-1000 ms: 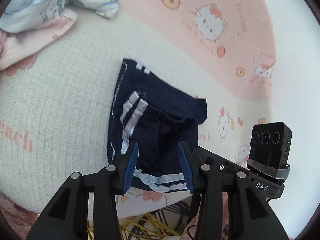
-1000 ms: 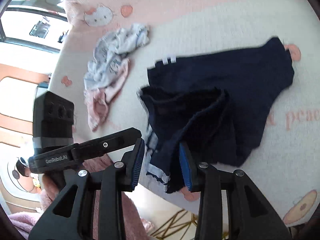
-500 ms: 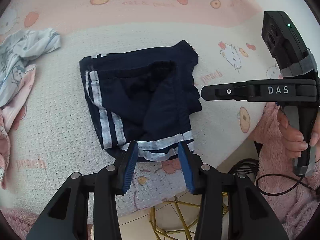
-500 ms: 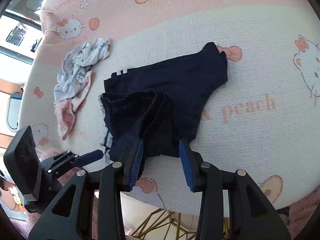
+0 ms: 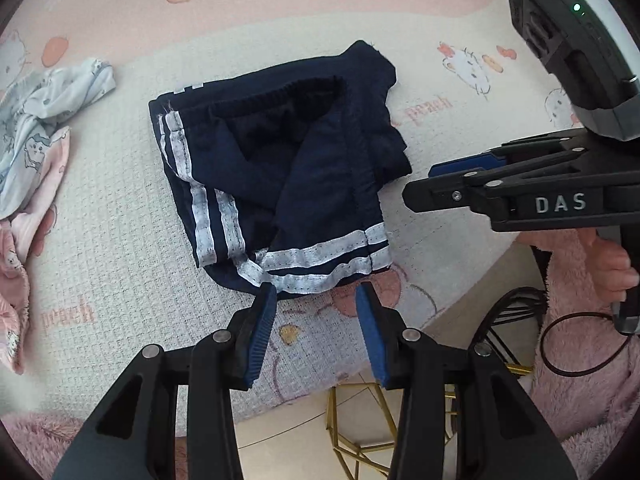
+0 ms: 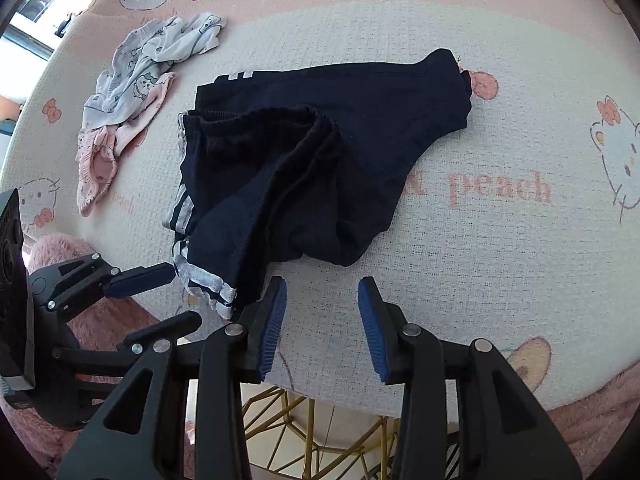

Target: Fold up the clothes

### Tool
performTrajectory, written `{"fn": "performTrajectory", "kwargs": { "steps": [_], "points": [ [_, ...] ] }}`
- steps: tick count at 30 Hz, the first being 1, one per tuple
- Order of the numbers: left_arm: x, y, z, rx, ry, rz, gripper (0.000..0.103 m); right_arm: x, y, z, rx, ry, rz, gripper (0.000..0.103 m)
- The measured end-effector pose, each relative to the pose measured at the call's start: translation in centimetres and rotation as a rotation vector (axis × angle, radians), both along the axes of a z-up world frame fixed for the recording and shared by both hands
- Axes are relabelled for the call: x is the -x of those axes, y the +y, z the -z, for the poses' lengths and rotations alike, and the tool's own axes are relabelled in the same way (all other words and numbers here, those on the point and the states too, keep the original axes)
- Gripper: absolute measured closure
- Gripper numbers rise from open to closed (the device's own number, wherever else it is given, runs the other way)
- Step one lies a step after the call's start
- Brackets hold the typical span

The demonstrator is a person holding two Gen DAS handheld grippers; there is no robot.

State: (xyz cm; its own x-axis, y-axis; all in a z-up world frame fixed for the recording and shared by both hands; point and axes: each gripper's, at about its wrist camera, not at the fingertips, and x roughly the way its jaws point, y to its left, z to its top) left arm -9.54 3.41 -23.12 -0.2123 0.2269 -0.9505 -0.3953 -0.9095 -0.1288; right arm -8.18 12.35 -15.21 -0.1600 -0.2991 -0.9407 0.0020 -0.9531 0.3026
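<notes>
Navy shorts [image 5: 296,176] with white stripes lie loosely folded on the cartoon-print table cover [image 5: 120,264], waistband gaping open at the far side. My left gripper [image 5: 316,292] is open just short of the striped hem, and no cloth lies between its pads. In the right wrist view the shorts [image 6: 360,140] lie bunched ahead. My right gripper [image 6: 323,286] is open over bare cover, its left fingertip beside the hem corner. Each gripper shows in the other's view: the right gripper [image 5: 424,184] at the shorts' right edge, the left gripper [image 6: 180,296] at the striped corner.
A crumpled pale-blue and pink pile of clothes [image 5: 44,120] [image 6: 132,92] lies far left on the cover. The table's near edge runs just under both grippers, with gold wire legs [image 5: 360,420] and floor below. A hand in a fluffy pink sleeve [image 5: 612,268] holds the right gripper.
Both grippers have drawn back from the shorts toward the near table edge. The right one held a fold between its pads and has let it go. The left view has swung round.
</notes>
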Motion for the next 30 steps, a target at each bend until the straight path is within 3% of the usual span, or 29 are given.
{"fn": "performTrajectory", "kwargs": {
  "steps": [2, 6, 9, 12, 16, 18, 21, 25, 30],
  "points": [
    [0.8, 0.5, 1.1, 0.038, -0.004, -0.005, 0.064, 0.0, 0.0, 0.3, 0.011, -0.012, 0.011, 0.064],
    [3.0, -0.3, -0.1, -0.014, 0.046, -0.089, 0.078, -0.3, -0.1, -0.1, -0.009, -0.002, 0.005, 0.064],
    [4.9, -2.8, -2.0, -0.084, 0.115, -0.211, 0.078, -0.3, 0.5, -0.9, -0.009, 0.026, 0.008, 0.064],
    [7.1, -5.8, -1.5, -0.121, 0.078, -0.326, 0.078, 0.5, 1.3, -1.5, 0.001, 0.058, 0.023, 0.064],
    [7.2, -6.7, -1.3, -0.141, 0.046, -0.288, 0.077, 2.3, 1.7, -2.6, 0.002, 0.126, 0.022, 0.063],
    [6.9, -6.5, -1.5, -0.174, 0.055, -0.256, 0.07, 3.6, 1.6, -2.6, 0.0, 0.147, 0.009, 0.063],
    [7.0, -5.9, -1.2, -0.197, 0.051, -0.239, 0.061, 5.7, 0.7, -1.2, -0.018, 0.117, -0.043, 0.063],
    [7.2, -6.8, -1.4, -0.236, 0.052, -0.252, 0.061, 7.2, -0.9, 1.8, -0.047, 0.042, -0.108, 0.063],
    [6.0, -7.2, -3.1, -0.239, 0.122, -0.22, 0.053, 7.4, -0.3, 1.6, -0.035, 0.066, -0.056, 0.063]
  ]
}}
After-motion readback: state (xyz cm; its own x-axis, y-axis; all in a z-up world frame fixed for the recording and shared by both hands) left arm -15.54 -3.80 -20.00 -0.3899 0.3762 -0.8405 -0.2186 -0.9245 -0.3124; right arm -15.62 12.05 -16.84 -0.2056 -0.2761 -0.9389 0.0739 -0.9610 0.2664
